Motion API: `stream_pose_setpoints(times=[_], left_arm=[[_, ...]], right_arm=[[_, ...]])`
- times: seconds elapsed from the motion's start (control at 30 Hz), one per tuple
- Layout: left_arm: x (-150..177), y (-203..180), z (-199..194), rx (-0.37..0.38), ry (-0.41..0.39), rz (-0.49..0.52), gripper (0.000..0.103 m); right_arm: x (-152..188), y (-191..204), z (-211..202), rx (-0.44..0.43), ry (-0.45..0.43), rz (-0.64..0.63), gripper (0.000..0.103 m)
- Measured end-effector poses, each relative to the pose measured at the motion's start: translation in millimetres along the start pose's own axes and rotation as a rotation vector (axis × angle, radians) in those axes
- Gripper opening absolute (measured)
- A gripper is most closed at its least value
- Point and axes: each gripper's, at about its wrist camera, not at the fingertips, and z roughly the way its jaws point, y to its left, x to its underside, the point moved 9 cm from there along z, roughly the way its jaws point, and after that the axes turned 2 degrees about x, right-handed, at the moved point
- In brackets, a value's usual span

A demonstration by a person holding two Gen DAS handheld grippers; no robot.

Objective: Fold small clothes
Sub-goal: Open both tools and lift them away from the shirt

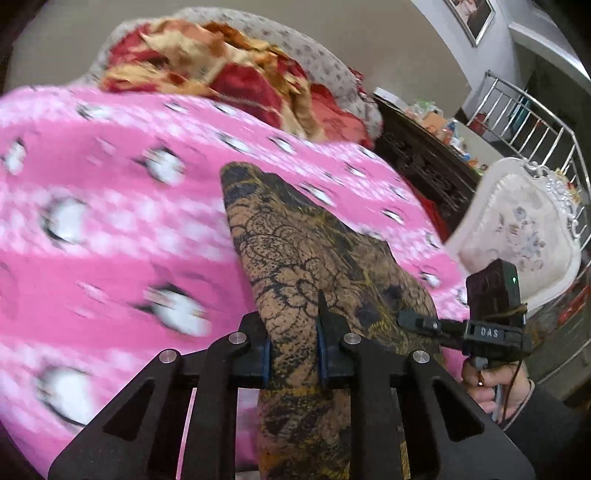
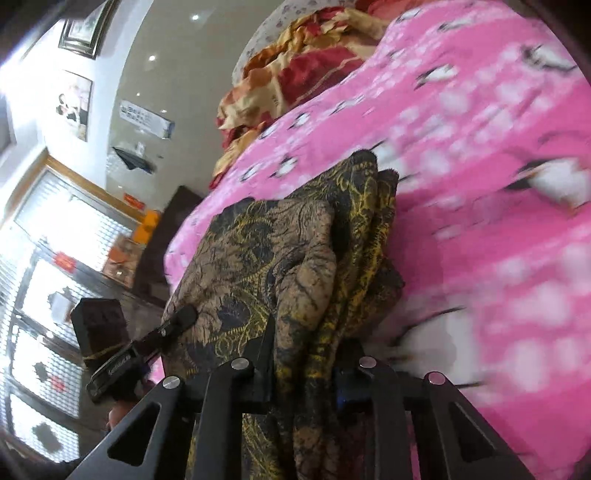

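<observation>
Fingers [image 1: 266, 354] of the left gripper [image 1: 293, 354] are closed on a brown cloth [image 1: 295, 258] with a black and yellow flower print; blue pads press it from both sides. The cloth runs from under the camera, through the fingers, and forward to a blunt end over the bed [image 1: 110, 206], which is covered by a pink sheet printed with black-and-white penguins. The sheet is blurred.

The right gripper [image 1: 417, 320] shows at the lower right of the left view, held by a hand [image 1: 487, 380] in a dark sleeve, its tip touching the cloth's right edge. In its own view, the right gripper [image 2: 304, 373] is also clamped on the cloth [image 2: 280, 258], which is bunched in several layers between its fingers [image 2: 264, 354]. The other gripper's tip [image 2: 181, 317] rests on the cloth at the left.

Beyond the cloth, at the far end of the bed, lies a crumpled red and gold quilt [image 1: 229, 70] against a grey dotted pillow [image 1: 314, 55]. To the right of the bed in the left view stand a white padded chair [image 1: 517, 229], a dark cabinet [image 1: 424, 158] with clutter on top, and a metal railing [image 1: 535, 110]. Framed pictures [image 2: 79, 33] hang on the wall.
</observation>
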Motion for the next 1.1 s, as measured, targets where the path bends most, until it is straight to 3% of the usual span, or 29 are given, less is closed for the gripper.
stream_pose_setpoints(times=[0.1,0.23,0.37,0.43,0.53,0.63,0.73,0.87,0.93,0.97,1.03,1.1], left_arm=[[-2.0,44.4,-16.1,-0.052,0.011,-0.013,0.017],[21.1,85.9,-15.7,-0.071,0.054,-0.083,0.021],[31.1,94.9,-8.3,-0.073,0.049,-0.147,0.045],[30.3,92.3,-13.8,-0.076,0.057,-0.146,0.045],[25.7,86.4,-39.2,-0.142,0.03,-0.084,0.045],[28.5,65.2,-70.7,-0.182,-0.03,0.007,0.048],[50.0,29.6,-86.3,-0.15,-0.043,0.096,0.058],[92.4,4.9,-98.8,-0.109,0.005,0.128,0.058],[110.6,-0.5,-95.4,-0.095,0.047,0.148,0.056],[123.0,5.7,-85.1,-0.129,0.101,0.153,0.05],[139.8,18.9,-66.9,-0.185,0.142,0.186,0.049],[138.5,18.1,-67.6,-0.18,0.116,0.189,0.049]], right_arm=[[4.4,23.9,44.3,-0.038,0.018,-0.003,0.021],[5.1,45.0,83.2,-0.033,0.016,-0.046,0.022],[6.4,35.4,82.4,-0.041,0.023,-0.015,0.024],[7.9,33.2,74.5,-0.012,0.043,0.008,0.028],[8.6,47.3,43.5,0.039,0.02,-0.043,0.03],[20.3,75.8,8.5,0.094,-0.006,-0.171,0.03],[44.0,102.6,5.1,0.181,0.035,-0.303,0.03],[106.0,156.2,13.7,0.266,0.049,-0.672,0.029],[130.5,145.4,24.5,0.376,0.118,-0.711,0.029],[137.6,134.8,25.6,0.405,0.141,-0.701,0.029],[144.3,88.1,29.7,0.543,0.177,-0.638,0.029],[141.1,78.6,24.1,0.438,0.131,-0.568,0.028]])
